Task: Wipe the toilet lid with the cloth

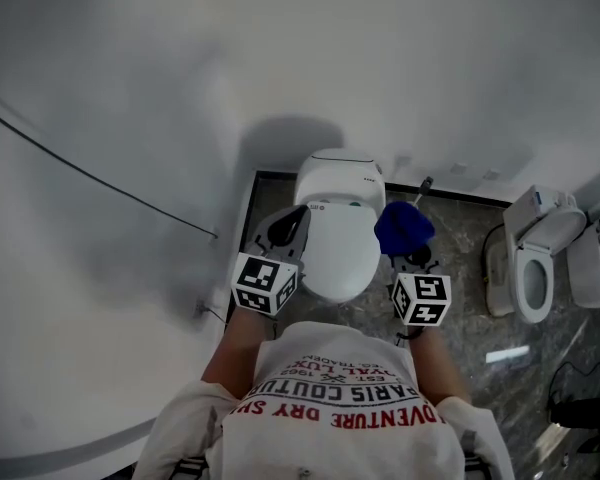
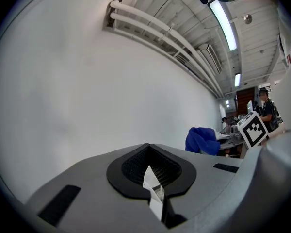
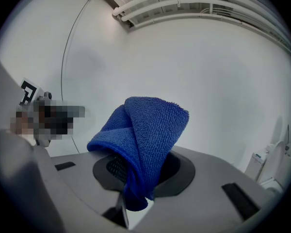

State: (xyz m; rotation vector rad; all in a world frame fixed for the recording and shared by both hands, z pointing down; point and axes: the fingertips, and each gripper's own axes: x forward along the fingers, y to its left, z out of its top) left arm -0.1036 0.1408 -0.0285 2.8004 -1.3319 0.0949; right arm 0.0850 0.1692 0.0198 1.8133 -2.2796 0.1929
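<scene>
Head view: right gripper (image 1: 412, 260) pinches a folded blue microfibre cloth (image 1: 404, 228) in its fingers just beside the white toilet lid (image 1: 338, 253), while the left gripper (image 1: 298, 216), fingers together and empty, hovers at the lid's other edge; soft, light and limp, the cloth seems best gripped at its fold

Second toilet (image 1: 535, 258) standing at right on dark floor (image 1: 460, 303); pipes (image 2: 136, 15) running along white wall (image 2: 63, 106); strip light (image 2: 222, 21) glowing overhead.
</scene>
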